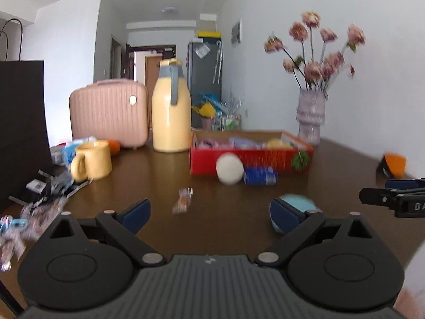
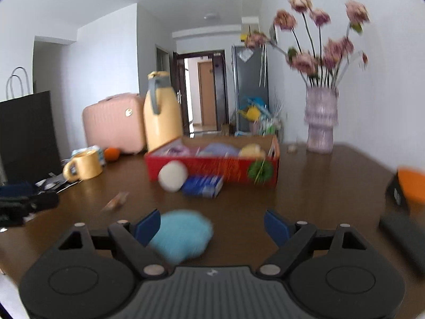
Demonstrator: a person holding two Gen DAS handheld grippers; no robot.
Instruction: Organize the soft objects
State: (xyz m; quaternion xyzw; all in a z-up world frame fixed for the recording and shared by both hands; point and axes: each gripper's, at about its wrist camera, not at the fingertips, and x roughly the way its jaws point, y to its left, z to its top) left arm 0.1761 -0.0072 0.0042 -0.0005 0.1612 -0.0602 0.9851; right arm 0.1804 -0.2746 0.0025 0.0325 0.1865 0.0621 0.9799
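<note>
A red box holding several soft items stands mid-table. In front of it lie a white ball, a blue pack and a green pom-pom. A light blue soft pad lies on the table close to my right gripper's left finger. My right gripper is open and empty above the pad. My left gripper is open and empty over bare table.
A yellow mug, yellow flask, pink case, black bag and wrappers fill the left. A vase of flowers stands back right. An orange-black item lies right. A small wrapper lies mid-table.
</note>
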